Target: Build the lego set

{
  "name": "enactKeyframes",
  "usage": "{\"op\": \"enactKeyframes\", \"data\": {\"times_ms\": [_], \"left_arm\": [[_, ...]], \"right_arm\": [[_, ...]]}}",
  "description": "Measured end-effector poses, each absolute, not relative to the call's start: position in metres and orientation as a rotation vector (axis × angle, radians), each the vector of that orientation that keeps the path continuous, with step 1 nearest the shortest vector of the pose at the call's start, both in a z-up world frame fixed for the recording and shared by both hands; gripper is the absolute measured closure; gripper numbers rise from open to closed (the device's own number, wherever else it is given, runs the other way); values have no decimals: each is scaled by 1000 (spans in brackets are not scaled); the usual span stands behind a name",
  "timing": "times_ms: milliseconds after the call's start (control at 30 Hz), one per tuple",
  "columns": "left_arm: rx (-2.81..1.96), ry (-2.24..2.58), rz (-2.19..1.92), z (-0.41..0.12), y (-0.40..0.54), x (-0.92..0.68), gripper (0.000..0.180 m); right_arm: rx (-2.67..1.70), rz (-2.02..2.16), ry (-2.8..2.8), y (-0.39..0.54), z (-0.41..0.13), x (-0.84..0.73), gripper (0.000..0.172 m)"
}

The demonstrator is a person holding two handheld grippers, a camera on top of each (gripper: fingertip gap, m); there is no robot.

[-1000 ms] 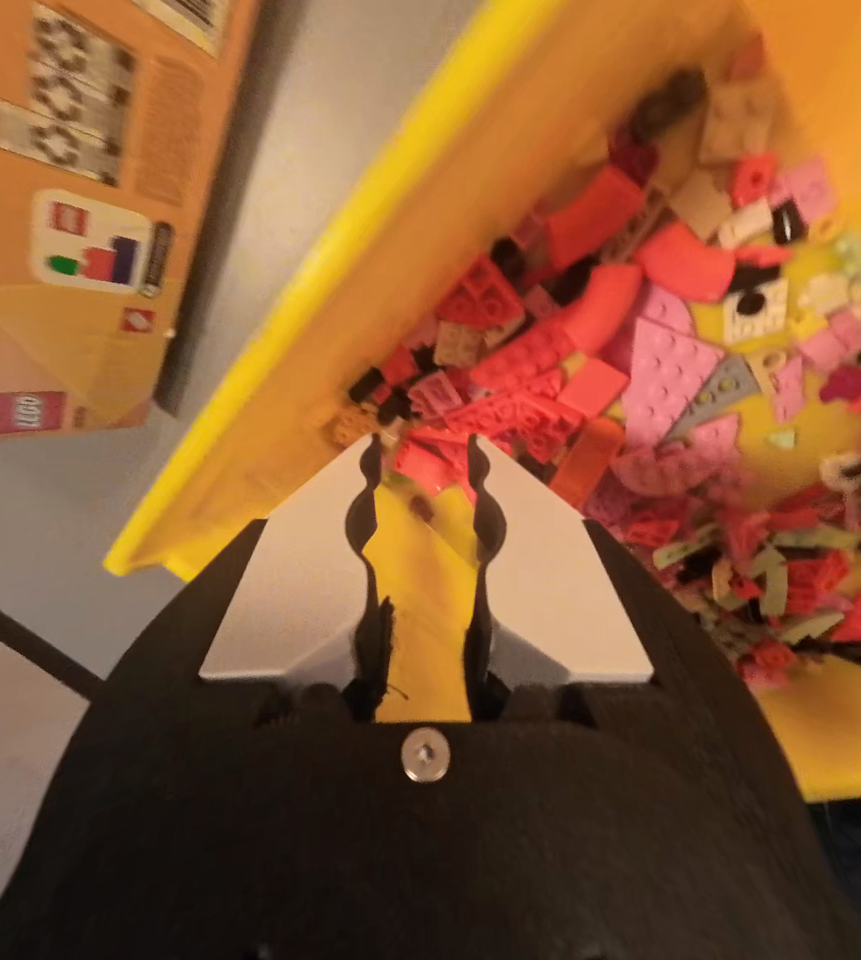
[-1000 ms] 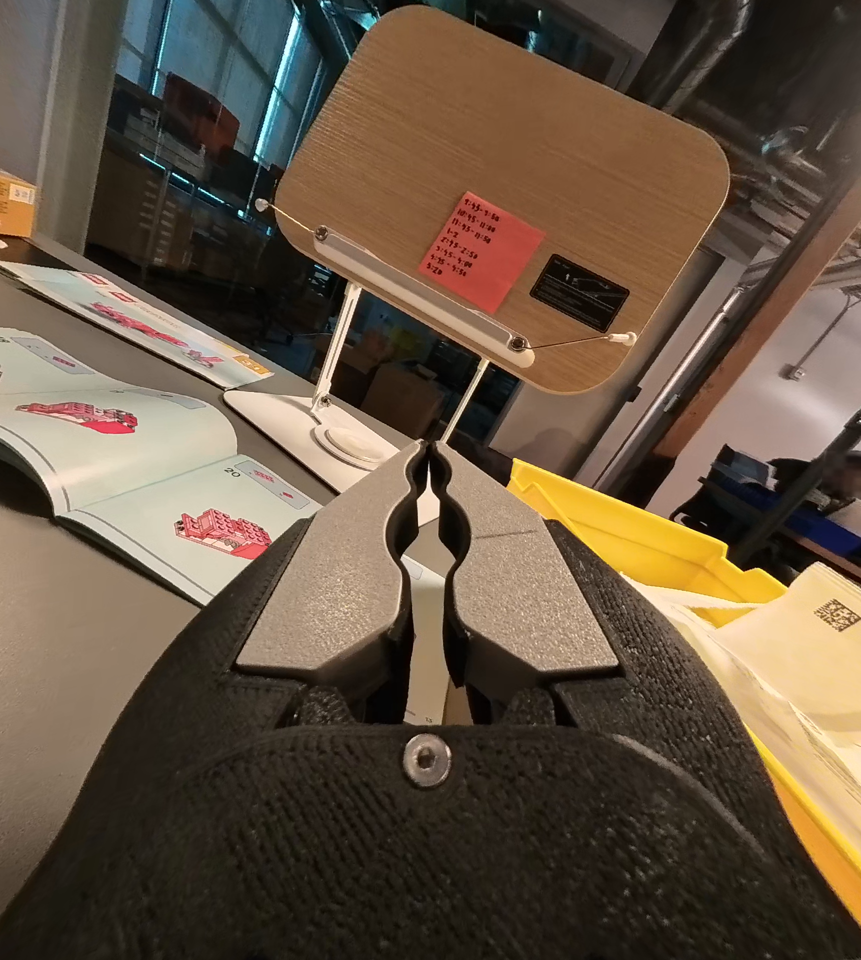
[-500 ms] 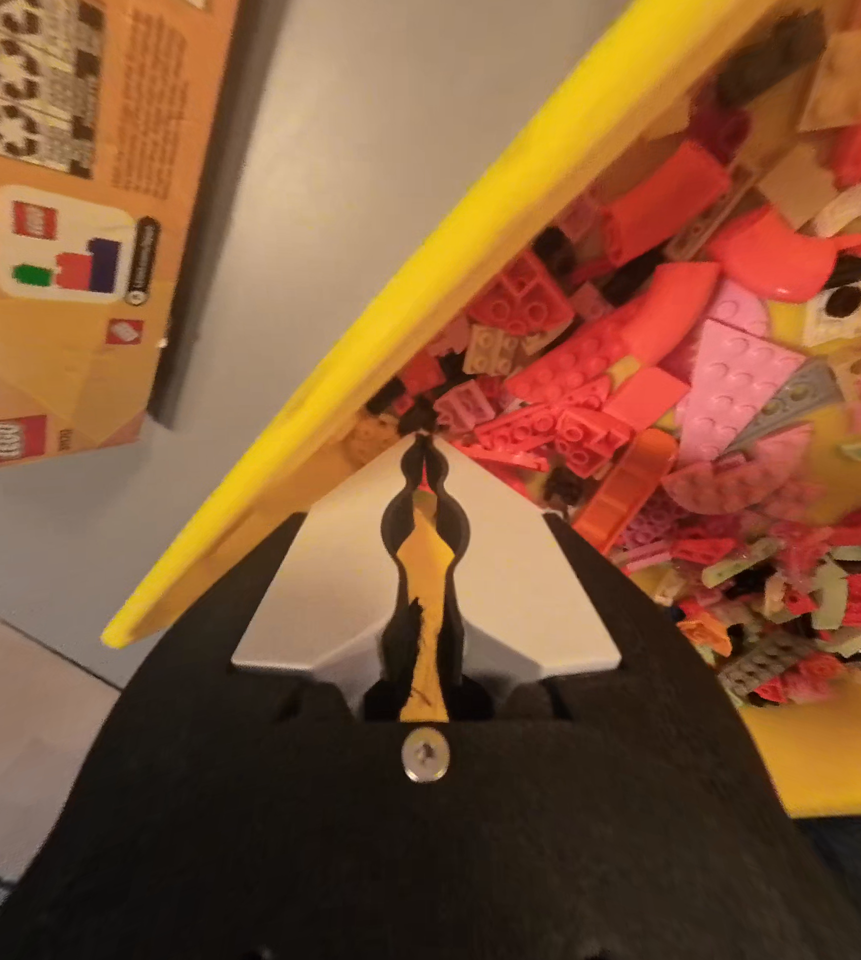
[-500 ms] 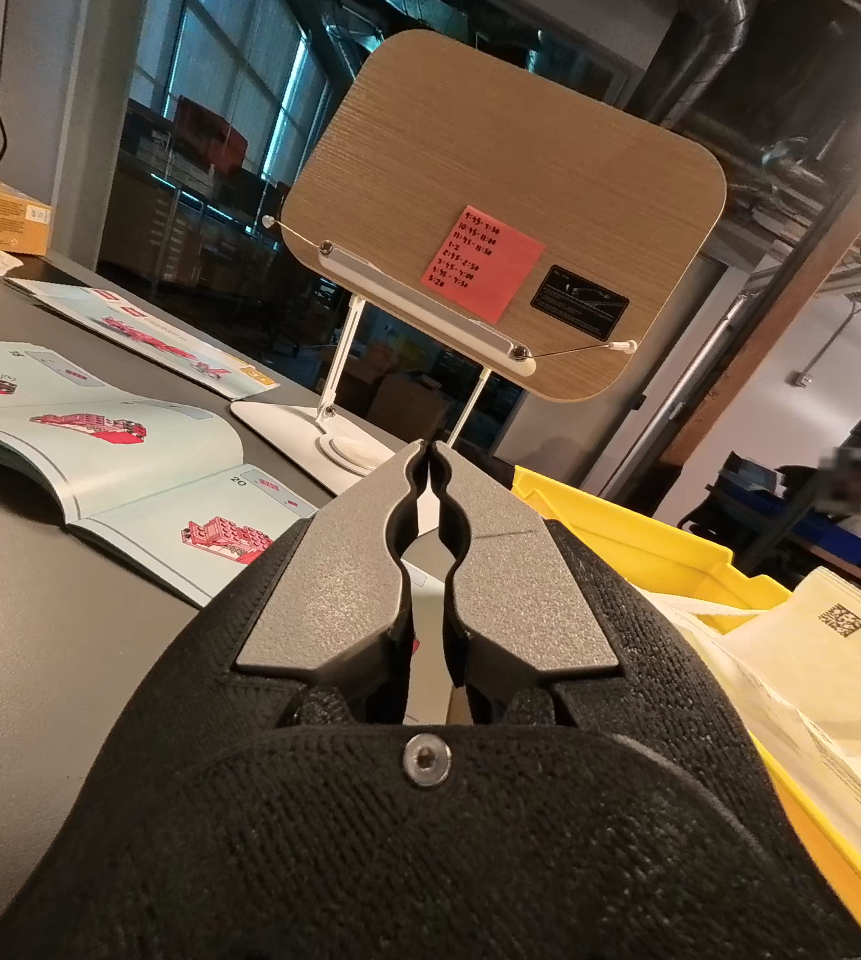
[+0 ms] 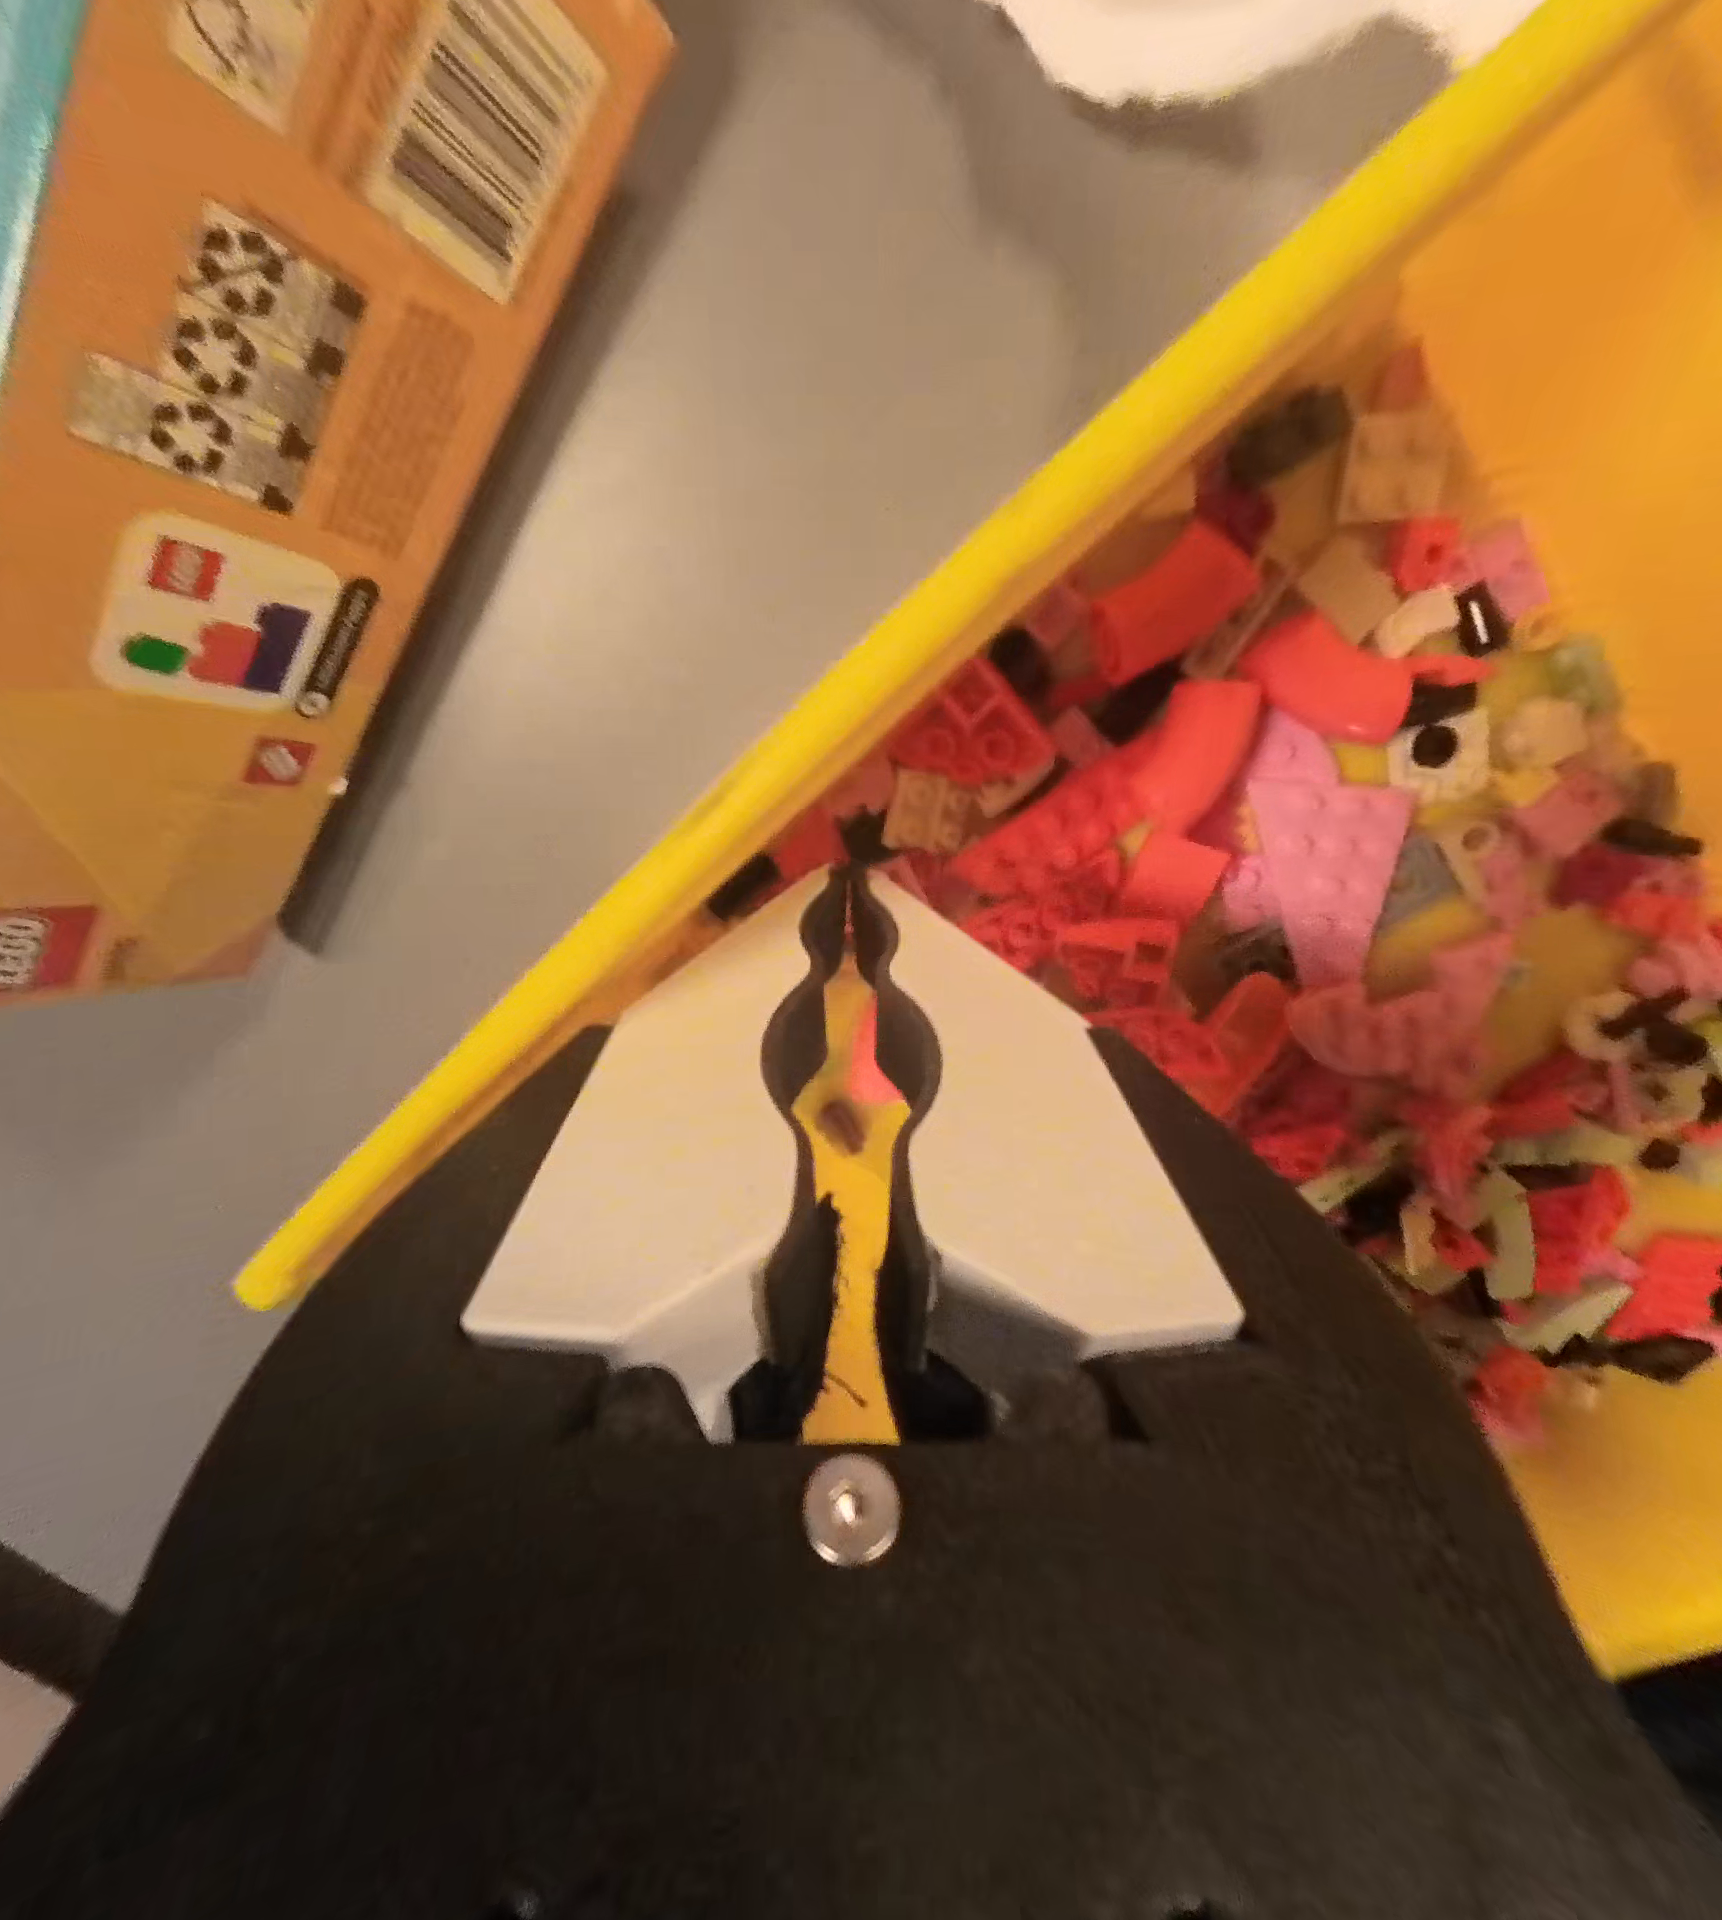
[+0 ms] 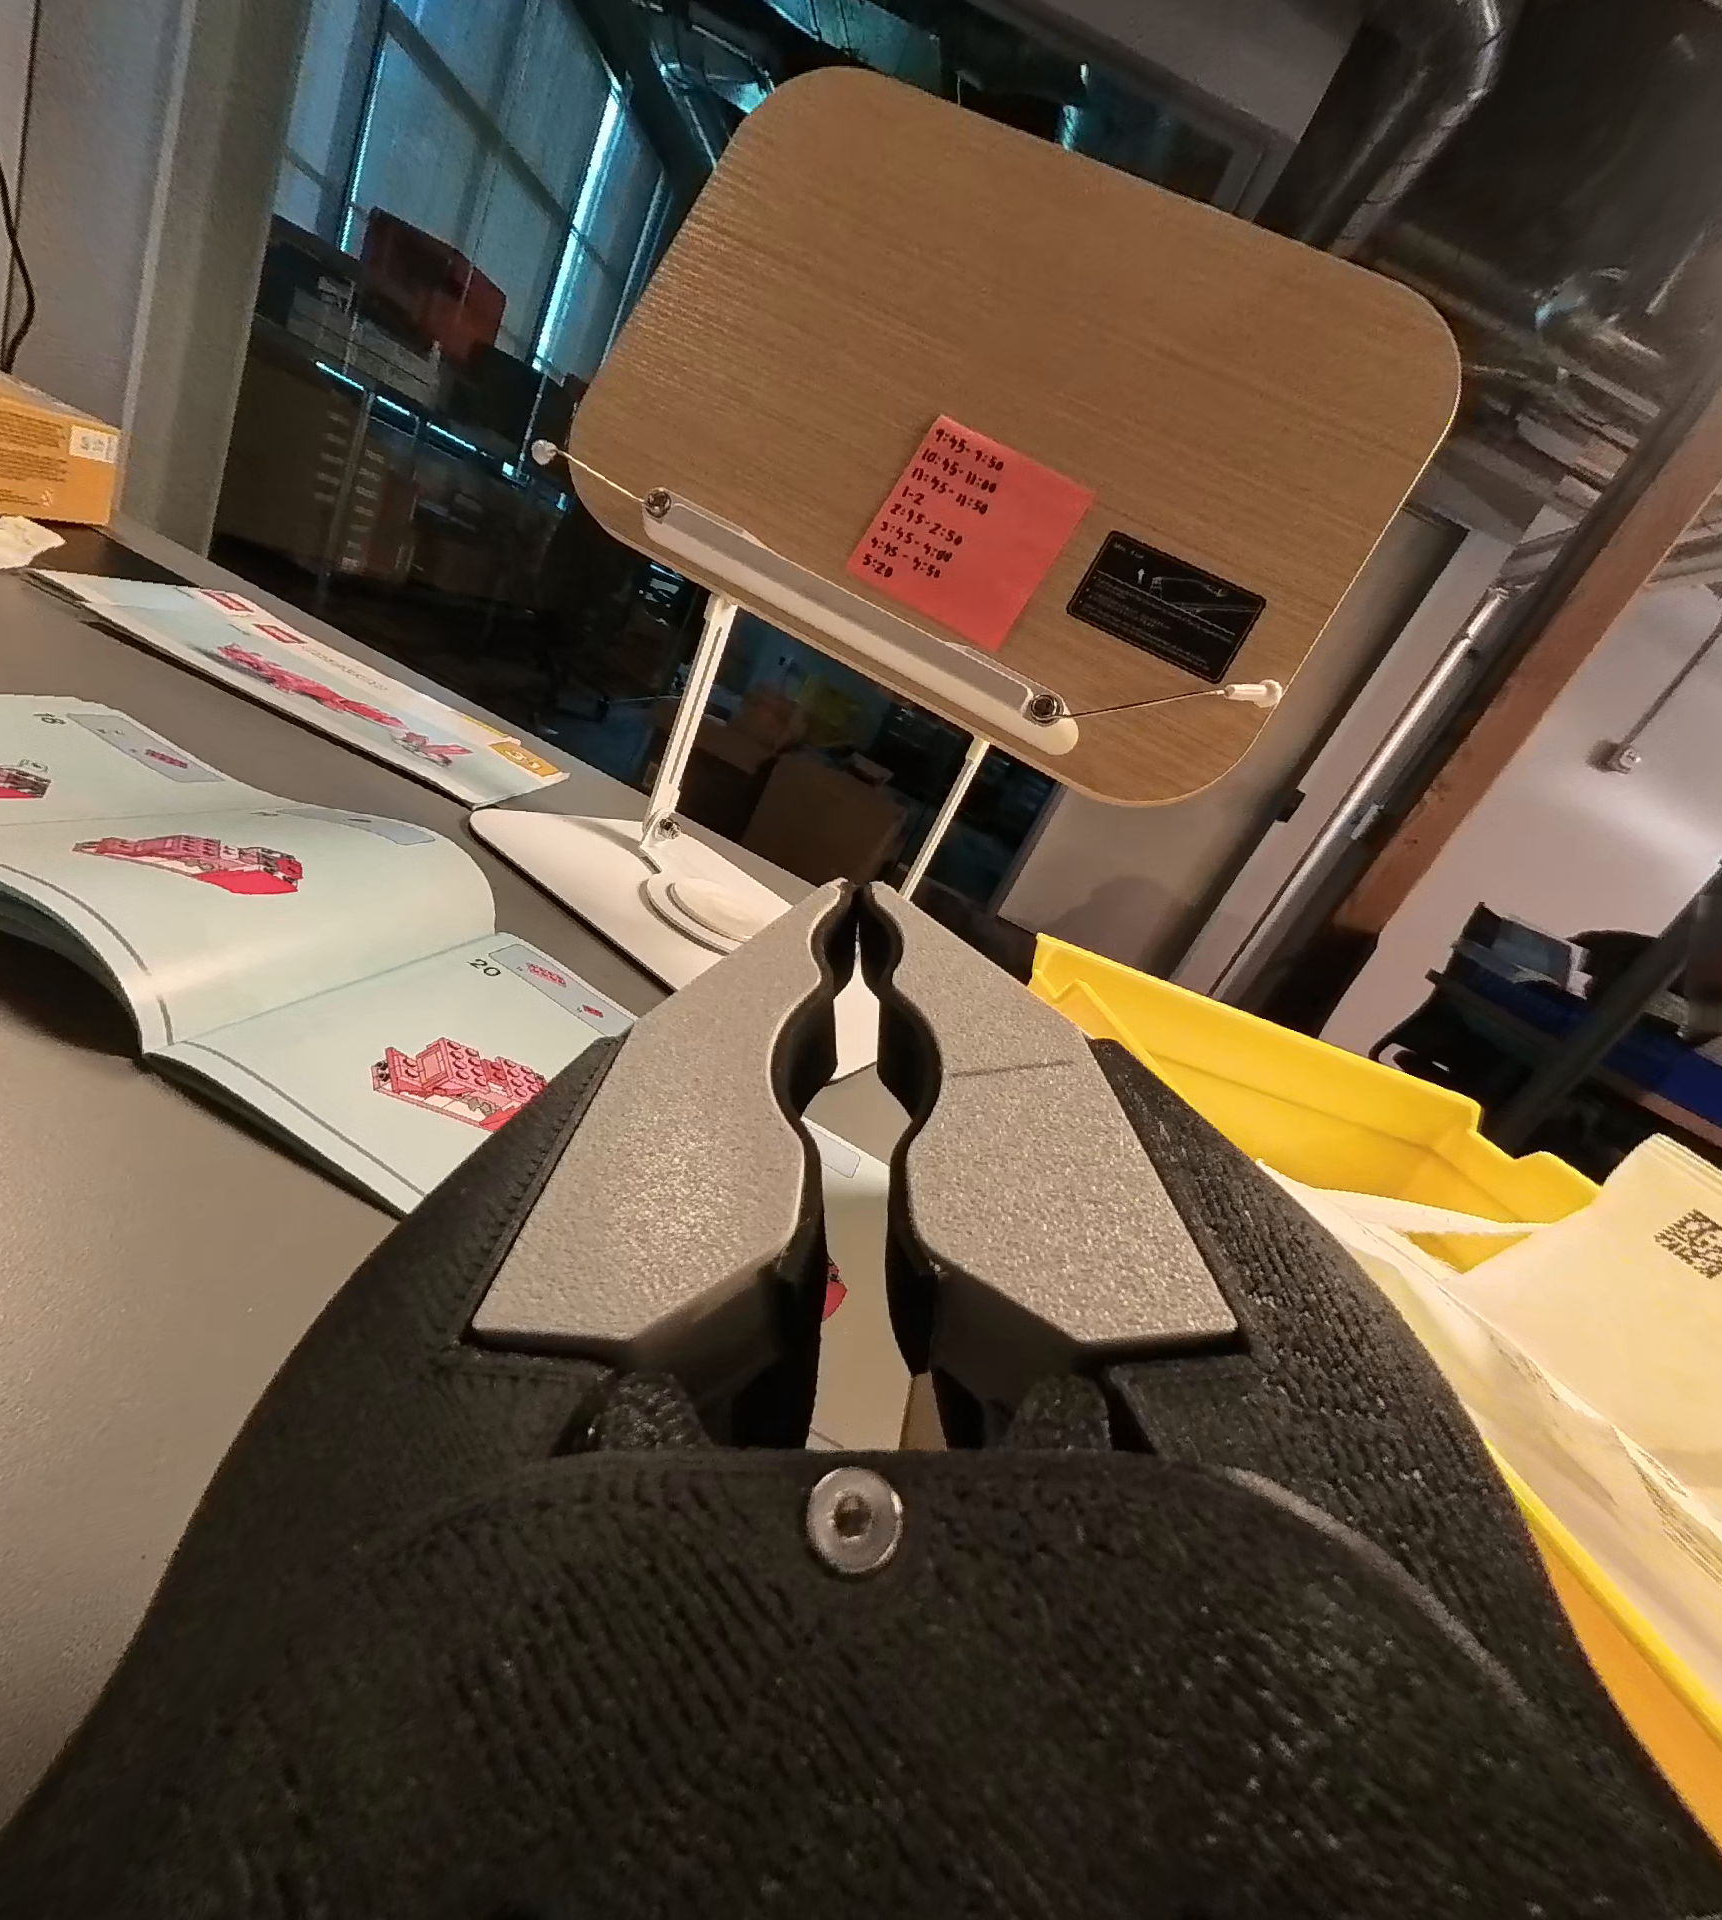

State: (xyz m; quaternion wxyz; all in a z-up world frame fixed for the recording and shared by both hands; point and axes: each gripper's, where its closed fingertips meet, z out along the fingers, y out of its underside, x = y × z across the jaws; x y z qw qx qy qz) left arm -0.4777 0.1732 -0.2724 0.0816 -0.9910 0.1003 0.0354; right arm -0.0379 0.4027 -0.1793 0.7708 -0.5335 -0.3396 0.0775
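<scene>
My left gripper (image 5: 852, 878) is shut, and a small black piece (image 5: 862, 834) sticks out from its tips. It hovers over the near corner of a yellow bin (image 5: 836, 707), just inside the rim. The bin holds a pile of red, pink, tan and black toy bricks (image 5: 1304, 831). My right gripper (image 6: 855, 894) is shut above the dark table (image 6: 57, 1299), with nothing showing between its tips. It points toward a wooden book stand (image 6: 1044, 416) on a white base. An open instruction booklet (image 6: 265, 935) lies to its left.
An orange toy box (image 5: 213, 520) lies on the grey table left of the bin; it also shows far left in the right wrist view (image 6: 5, 447). A second booklet (image 6: 317, 665) lies beyond the open one. A yellow bin (image 6: 1252, 1060) with paper bags (image 6: 1615, 1351) sits to the right. Some 50 centimeters of space lies between my two pairs of fingers.
My left jaws closed from open onto the small black piece in the bin's corner. They then drew back from the pile with the piece still at the tips. The right gripper stayed shut and barely moved.
</scene>
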Motion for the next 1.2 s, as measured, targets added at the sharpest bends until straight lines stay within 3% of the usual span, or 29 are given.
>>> {"op": "enactKeyframes", "data": {"times_ms": [400, 833, 967, 1100, 1200], "left_arm": [[-3359, 288, 46, -285, 104, -472, 180], [-2831, 204, 16, -257, 188, -470, 175], [-2848, 203, -36, -266, 190, -458, 166], [-2872, 147, -133, -280, 190, -445, 145], [-2885, 169, -42, -284, 189, -450, 147]], "right_arm": [[-1157, 178, -738, 403, -180, -38, 172], [-1160, 190, -740, 402, -180, -39, 172], [-1159, 195, -742, 402, -180, -39, 172], [-1160, 201, -743, 402, -180, -40, 172], [-1160, 205, -743, 402, -180, -40, 172]]}}
